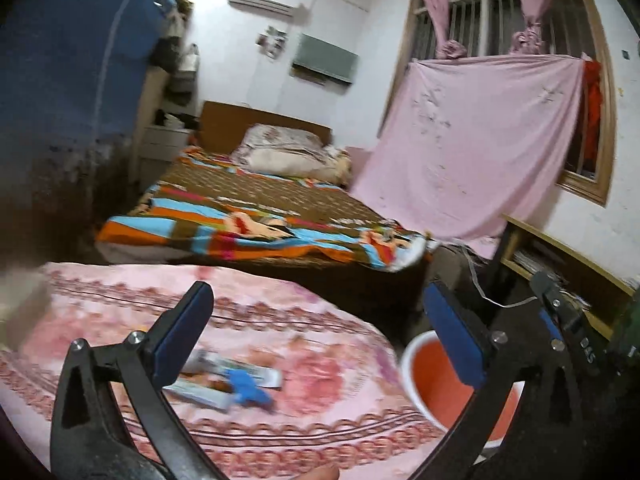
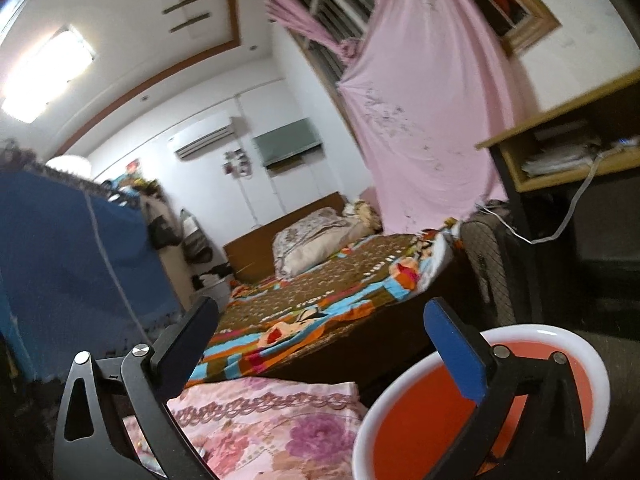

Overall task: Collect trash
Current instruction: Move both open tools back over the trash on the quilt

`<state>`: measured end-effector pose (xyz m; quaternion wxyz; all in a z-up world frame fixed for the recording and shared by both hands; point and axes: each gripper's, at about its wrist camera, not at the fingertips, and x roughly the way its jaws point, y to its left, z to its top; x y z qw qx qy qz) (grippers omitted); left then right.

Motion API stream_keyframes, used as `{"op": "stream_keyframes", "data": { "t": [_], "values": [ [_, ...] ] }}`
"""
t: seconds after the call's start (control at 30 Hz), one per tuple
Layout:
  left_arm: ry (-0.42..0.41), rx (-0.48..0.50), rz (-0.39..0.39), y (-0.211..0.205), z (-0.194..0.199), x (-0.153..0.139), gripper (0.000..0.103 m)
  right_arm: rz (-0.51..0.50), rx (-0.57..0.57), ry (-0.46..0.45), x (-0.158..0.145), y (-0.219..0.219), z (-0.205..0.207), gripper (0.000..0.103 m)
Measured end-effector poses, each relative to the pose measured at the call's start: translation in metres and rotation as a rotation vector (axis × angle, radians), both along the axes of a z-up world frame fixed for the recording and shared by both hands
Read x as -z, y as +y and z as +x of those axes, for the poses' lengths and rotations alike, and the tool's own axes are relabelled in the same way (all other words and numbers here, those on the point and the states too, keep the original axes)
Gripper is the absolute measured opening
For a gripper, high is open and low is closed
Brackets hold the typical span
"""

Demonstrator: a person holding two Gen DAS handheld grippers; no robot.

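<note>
Trash lies on the pink flowered bedspread (image 1: 304,320): a flat grey-white wrapper (image 1: 200,394) and a crumpled blue piece (image 1: 250,390), blurred. An orange bin with a white rim (image 1: 444,388) stands on the floor to the bed's right; it also shows in the right wrist view (image 2: 416,432). My left gripper (image 1: 320,324) is open and empty, above the bedspread, its left finger just over the wrapper. My right gripper (image 2: 320,338) is open and empty, its right finger over the bin. It also shows at the right edge of the left wrist view (image 1: 568,320).
A second bed with a striped brown cover (image 1: 256,208) lies beyond. A pink sheet (image 1: 472,148) hangs from the window. A wooden shelf desk (image 2: 568,152) with a white cable stands right. A blue wardrobe (image 1: 60,60) is left.
</note>
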<state>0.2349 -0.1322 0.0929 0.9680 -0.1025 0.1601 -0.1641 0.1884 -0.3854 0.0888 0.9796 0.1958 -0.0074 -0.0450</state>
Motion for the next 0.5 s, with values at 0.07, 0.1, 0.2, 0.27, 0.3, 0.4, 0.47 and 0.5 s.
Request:
{"op": "stream_keyframes", "data": {
  "t": [0.07,0.1,0.2,0.27,0.3,0.4,0.47,0.5],
  "values": [
    [-0.018,-0.041,0.009,0.011,-0.002,0.001,0.092,-0.043,-0.023,-0.01,-0.001,0.012,0.0,0.103],
    [-0.025,-0.055,0.011,0.016,-0.003,0.001,0.092,-0.073,-0.043,-0.022,-0.002,0.02,0.001,0.103],
    [-0.056,-0.097,0.029,0.032,-0.008,0.001,0.092,-0.131,-0.074,-0.052,-0.005,0.039,-0.001,0.103],
    [-0.077,-0.126,0.046,0.042,-0.012,0.002,0.092,-0.156,-0.087,-0.07,-0.006,0.051,-0.002,0.103],
    [-0.088,-0.138,0.056,0.048,-0.014,0.002,0.092,-0.175,-0.094,-0.078,-0.006,0.06,-0.003,0.103],
    [-0.108,-0.161,0.096,0.062,-0.019,0.004,0.092,-0.211,-0.112,-0.094,-0.006,0.078,-0.004,0.103],
    [-0.13,-0.175,0.127,0.071,-0.026,0.007,0.092,-0.223,-0.145,-0.119,-0.004,0.089,-0.005,0.103],
    [-0.14,-0.184,0.141,0.075,-0.029,0.008,0.092,-0.23,-0.172,-0.124,-0.004,0.096,-0.004,0.103]
  ]
}}
